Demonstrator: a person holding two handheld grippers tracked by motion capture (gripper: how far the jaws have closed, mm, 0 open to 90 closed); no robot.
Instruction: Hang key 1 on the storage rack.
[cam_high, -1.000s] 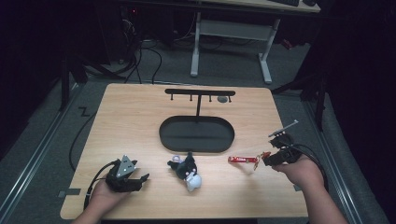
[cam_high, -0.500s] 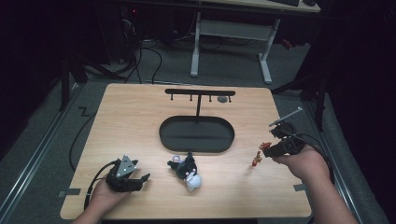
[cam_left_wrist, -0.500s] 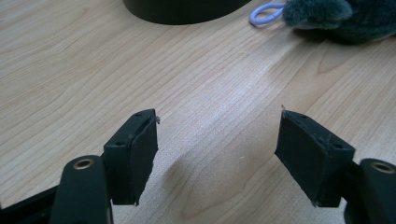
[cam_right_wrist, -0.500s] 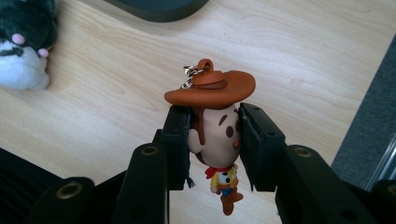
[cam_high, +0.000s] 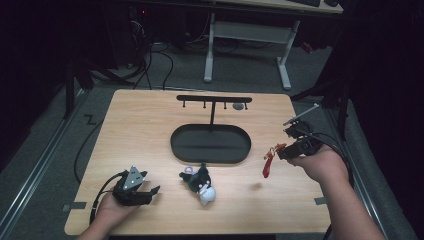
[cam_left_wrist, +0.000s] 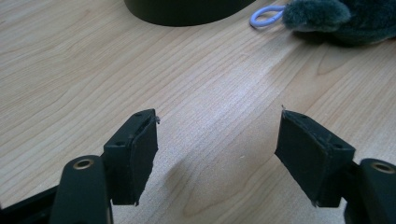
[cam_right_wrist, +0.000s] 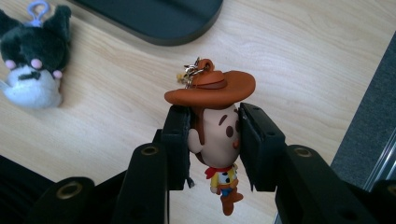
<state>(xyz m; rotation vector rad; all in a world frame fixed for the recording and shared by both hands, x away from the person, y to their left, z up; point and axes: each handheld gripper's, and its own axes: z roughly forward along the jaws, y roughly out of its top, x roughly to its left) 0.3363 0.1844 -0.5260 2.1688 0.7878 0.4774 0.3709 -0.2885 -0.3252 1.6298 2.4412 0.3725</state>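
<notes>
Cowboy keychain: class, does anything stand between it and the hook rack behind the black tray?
Nothing visible blocks it. The right claw holds the cowboy keychain by the head, lifted off the table. The hook rack stands beyond the low black tray; the plush toy lies off to the side.

Your cowboy figure keychain (cam_right_wrist: 215, 135), brown-hatted with a yellow shirt and red neckerchief, hangs clear above the table, head pinched between black pads, metal clasp atop its hat.
</notes>
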